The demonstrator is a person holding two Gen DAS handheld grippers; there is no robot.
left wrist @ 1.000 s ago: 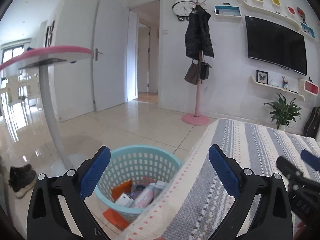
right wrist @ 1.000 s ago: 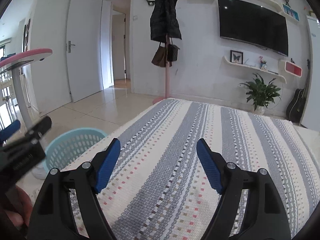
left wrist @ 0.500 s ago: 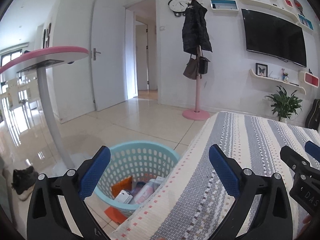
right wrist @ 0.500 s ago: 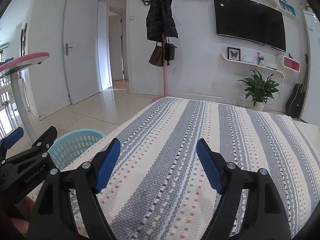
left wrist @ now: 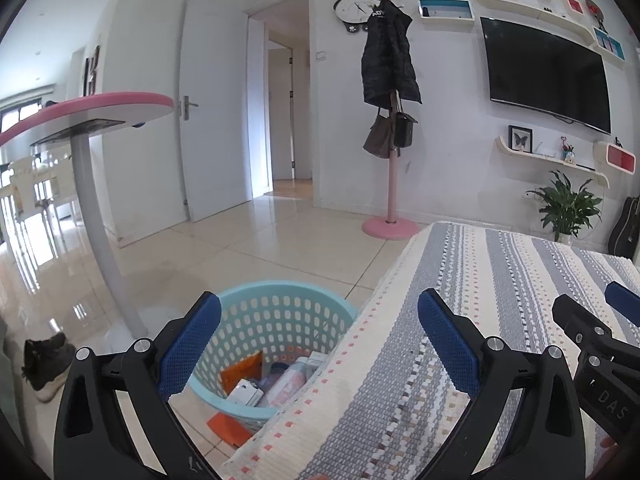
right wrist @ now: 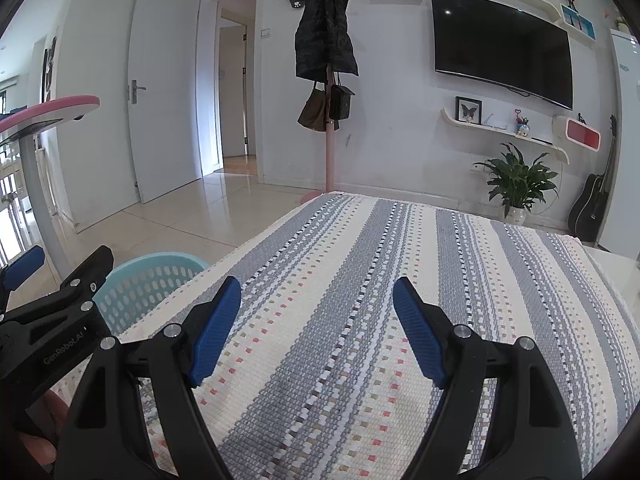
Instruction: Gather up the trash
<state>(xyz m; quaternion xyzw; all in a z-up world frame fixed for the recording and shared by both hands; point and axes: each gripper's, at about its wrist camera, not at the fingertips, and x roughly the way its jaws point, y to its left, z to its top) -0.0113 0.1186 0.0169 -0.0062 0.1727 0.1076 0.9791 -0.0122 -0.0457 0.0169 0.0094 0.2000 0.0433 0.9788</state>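
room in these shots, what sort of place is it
Most likely a home living room: a wall-mounted TV, a coat stand hung with a jacket and bags, and a guitar beside a potted plant. A cloth-covered table fills the foreground.

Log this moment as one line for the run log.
left tool: open, empty | right tool: open, empty | light blue perforated plastic basket: holds trash | striped woven tablecloth: bare

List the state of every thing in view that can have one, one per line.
left claw: open, empty
right claw: open, empty
blue basket: upright on the floor, holding trash
orange piece: on the floor, outside the basket
white door: open
TV: off
striped cloth: spread flat, bare
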